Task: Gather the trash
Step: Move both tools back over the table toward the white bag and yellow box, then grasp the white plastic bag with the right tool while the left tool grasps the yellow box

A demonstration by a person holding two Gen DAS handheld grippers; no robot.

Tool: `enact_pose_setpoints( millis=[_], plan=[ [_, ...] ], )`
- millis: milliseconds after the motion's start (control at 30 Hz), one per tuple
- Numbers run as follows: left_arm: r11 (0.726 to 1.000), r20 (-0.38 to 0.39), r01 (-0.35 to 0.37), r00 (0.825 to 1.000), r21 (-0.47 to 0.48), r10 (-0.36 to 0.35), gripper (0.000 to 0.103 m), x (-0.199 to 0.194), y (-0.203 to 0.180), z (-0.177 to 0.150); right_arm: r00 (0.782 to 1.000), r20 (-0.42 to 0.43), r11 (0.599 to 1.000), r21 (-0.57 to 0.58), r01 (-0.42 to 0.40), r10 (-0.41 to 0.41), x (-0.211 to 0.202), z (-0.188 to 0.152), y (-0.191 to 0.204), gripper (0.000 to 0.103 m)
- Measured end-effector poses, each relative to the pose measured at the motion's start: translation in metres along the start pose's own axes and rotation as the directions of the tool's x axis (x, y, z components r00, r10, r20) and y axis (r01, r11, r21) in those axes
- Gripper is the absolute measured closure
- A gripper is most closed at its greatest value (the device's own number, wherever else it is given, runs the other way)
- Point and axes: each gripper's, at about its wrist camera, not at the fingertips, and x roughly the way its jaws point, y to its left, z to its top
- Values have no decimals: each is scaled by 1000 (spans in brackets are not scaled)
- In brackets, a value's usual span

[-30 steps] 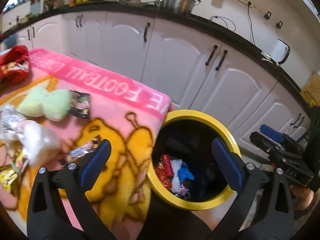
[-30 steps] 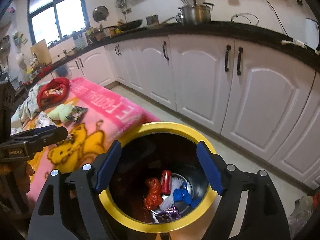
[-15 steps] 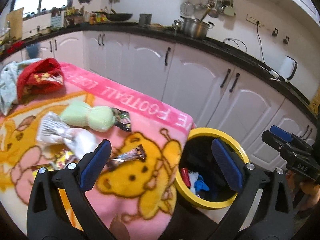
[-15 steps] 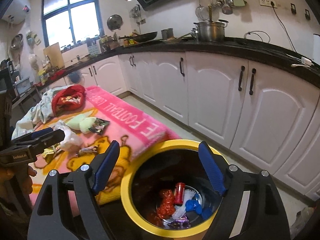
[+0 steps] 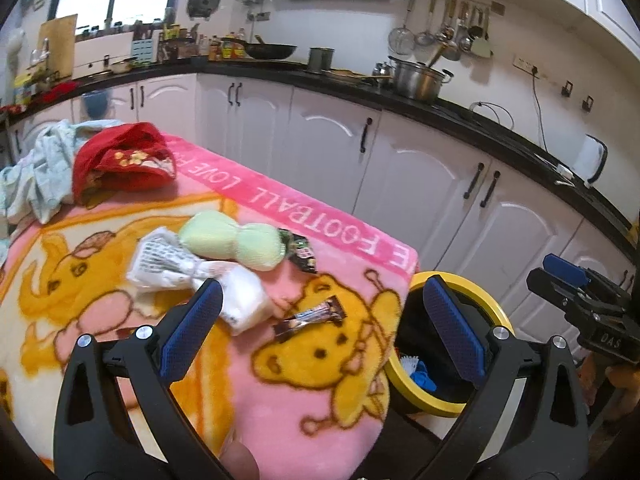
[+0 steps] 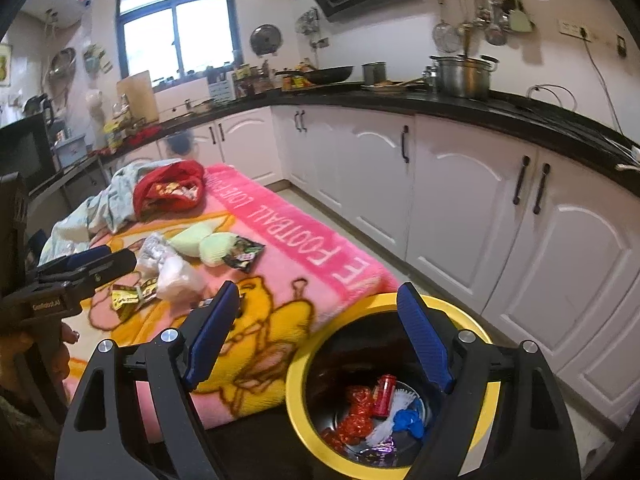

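Note:
A yellow-rimmed black bin (image 6: pixel 298 392) (image 5: pixel 464 280) stands on the floor at the corner of a table under a pink cartoon blanket (image 5: pixel 300 380) (image 6: pixel 280 304). Red, white and blue wrappers (image 6: pixel 372 408) lie in the bin. On the blanket lie a brown candy wrapper (image 5: pixel 310 316), a dark snack packet (image 5: pixel 302 254) (image 6: pixel 245 254), a white plastic bag (image 5: pixel 240 296) (image 6: pixel 176 274), a green bundle (image 5: pixel 232 242) and a yellow wrapper (image 6: pixel 132 296). My left gripper (image 5: pixel 320 320) is open above the blanket with nothing between its fingers. My right gripper (image 6: pixel 318 332) is open and empty over the bin's near rim.
A red cloth (image 5: pixel 120 160) and a pale blue cloth (image 5: pixel 36 168) lie at the table's far end. White cabinets (image 5: pixel 400 184) under a black counter run behind the table and bin. A pot (image 6: pixel 464 74) and a pan stand on the counter.
Both grippers rose and drew back from the bin. The left view swung left over the blanket, and the right view now takes in the table as well as the bin.

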Motion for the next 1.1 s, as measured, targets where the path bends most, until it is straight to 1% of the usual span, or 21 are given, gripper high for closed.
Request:
enact_pose_setpoints(
  millis=[200,667,900,1100],
  plan=[
    [999,4,-33,999,-38,33,11,-8,25,-4,999,-19,998,-54,-43,42,12,7,28,24],
    [984,-4,-138,990,-112,138,11,-22,89,-15,991,-40,986,-105,-131,127,41,29,77,24],
    [973,-38,-179,984,-144,176,11,-20,117,-26,984,-51,974,-143,-174,168,57,39,102,24],
    [971,-85,-189,980,-150,177,11,-11,138,-36,971,-101,956,-177,-232,217,85,47,124,25]
  ],
)
